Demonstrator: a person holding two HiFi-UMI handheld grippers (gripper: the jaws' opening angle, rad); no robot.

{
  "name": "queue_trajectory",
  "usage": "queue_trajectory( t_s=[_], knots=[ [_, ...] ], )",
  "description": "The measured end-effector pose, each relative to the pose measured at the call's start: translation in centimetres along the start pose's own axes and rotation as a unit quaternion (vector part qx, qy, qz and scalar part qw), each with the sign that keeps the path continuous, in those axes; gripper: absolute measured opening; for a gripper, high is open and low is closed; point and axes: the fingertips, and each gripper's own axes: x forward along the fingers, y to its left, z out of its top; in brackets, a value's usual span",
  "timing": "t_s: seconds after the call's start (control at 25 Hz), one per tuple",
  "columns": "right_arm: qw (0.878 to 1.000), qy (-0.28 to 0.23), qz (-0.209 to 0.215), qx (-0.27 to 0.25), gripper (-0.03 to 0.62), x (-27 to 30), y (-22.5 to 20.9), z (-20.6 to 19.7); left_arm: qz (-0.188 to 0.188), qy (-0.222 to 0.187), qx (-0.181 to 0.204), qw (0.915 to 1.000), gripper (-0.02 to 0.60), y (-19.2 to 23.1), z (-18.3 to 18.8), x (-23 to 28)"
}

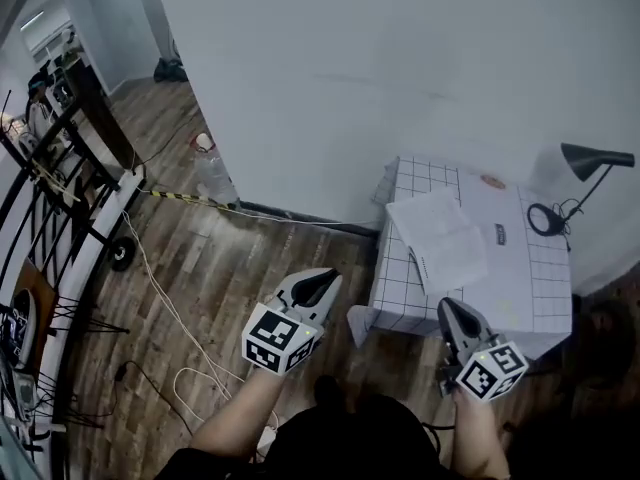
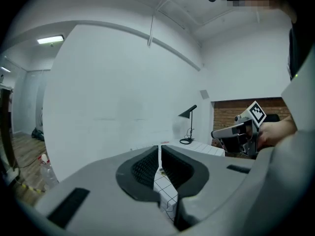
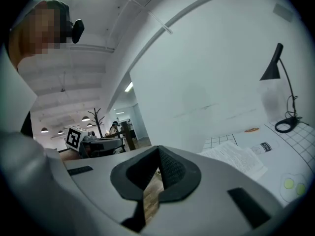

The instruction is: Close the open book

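Observation:
In the head view the open book [image 1: 440, 238] lies with its white pages up on the white grid-cloth table [image 1: 548, 293]. Both grippers hover over the wooden floor, short of the table's near edge. My left gripper [image 1: 325, 283] is off the table's left corner, and its jaws are together with only a thin slit and nothing between them [image 2: 160, 149]. My right gripper [image 1: 448, 308] is at the near edge below the book, shut and empty [image 3: 158, 149]. In the right gripper view the book [image 3: 236, 156] lies ahead to the right.
A black desk lamp [image 1: 592, 160] with a coiled cable stands at the table's far right. A white flat item [image 1: 505, 230] lies beside the book. White cables [image 1: 170, 318] run across the floor. A black metal rack [image 1: 50, 188] stands at the left, a plastic bottle [image 1: 212, 173] by the wall.

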Motion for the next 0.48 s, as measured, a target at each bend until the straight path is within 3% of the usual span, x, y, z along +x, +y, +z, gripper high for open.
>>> queue_trajectory(
  t_s=[0.32,0.48],
  knots=[
    [0.998,-0.019,-0.05,0.02,-0.005,0.5,-6.7,1.2,-0.061,0.026,0.019,0.9976,0.011,-0.9,-0.2,8.5],
    [0.996,-0.039,-0.069,0.046,-0.005,0.4,-11.4,1.6,-0.089,0.047,0.049,0.9937,0.01,-2.3,0.1,13.0]
  ],
)
